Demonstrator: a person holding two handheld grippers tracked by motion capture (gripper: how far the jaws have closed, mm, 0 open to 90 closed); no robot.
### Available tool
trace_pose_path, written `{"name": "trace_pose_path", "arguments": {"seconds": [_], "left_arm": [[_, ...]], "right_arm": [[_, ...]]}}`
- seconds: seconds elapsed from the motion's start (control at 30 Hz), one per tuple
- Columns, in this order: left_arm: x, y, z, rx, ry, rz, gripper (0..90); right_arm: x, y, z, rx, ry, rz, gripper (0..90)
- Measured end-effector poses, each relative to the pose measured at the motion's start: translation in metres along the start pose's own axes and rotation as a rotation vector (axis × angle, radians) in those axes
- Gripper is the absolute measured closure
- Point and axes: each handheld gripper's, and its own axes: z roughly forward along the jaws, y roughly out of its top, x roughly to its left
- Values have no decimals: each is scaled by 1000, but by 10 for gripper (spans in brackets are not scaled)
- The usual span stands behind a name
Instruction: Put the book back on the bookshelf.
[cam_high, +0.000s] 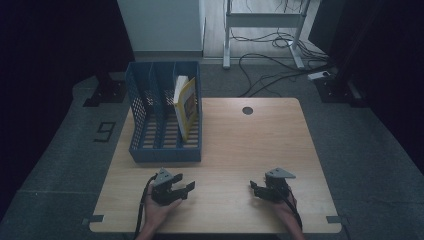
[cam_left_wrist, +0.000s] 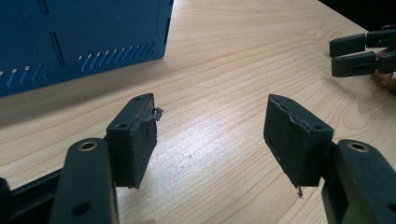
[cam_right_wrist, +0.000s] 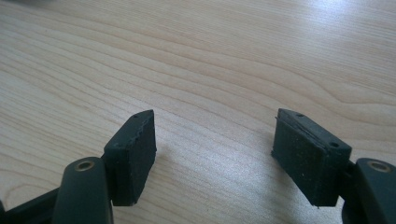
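Pale wood with a fine grain makes the rectangular surface (cam_high: 240, 145), and on it stands one blue plastic file rack (cam_high: 165, 150) with perforated walls and three compartments. One yellow book (cam_high: 186, 107) leans in the rack's right compartment. There are two black grippers near the front edge, well apart from each other. The left gripper (cam_high: 181, 190) is just in front of the rack; its jaws are spread wide with only bare wood between the worn, rough pads (cam_left_wrist: 140, 140). The right gripper (cam_high: 257, 189) is also spread and holds nothing.
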Motion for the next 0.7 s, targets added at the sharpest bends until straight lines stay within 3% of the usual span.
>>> {"name": "trace_pose_path", "arguments": {"seconds": [0.7], "left_arm": [[4,-4,1,19,-10,-33,347]], "right_arm": [[1,1,1,3,-6,-7,291]]}}
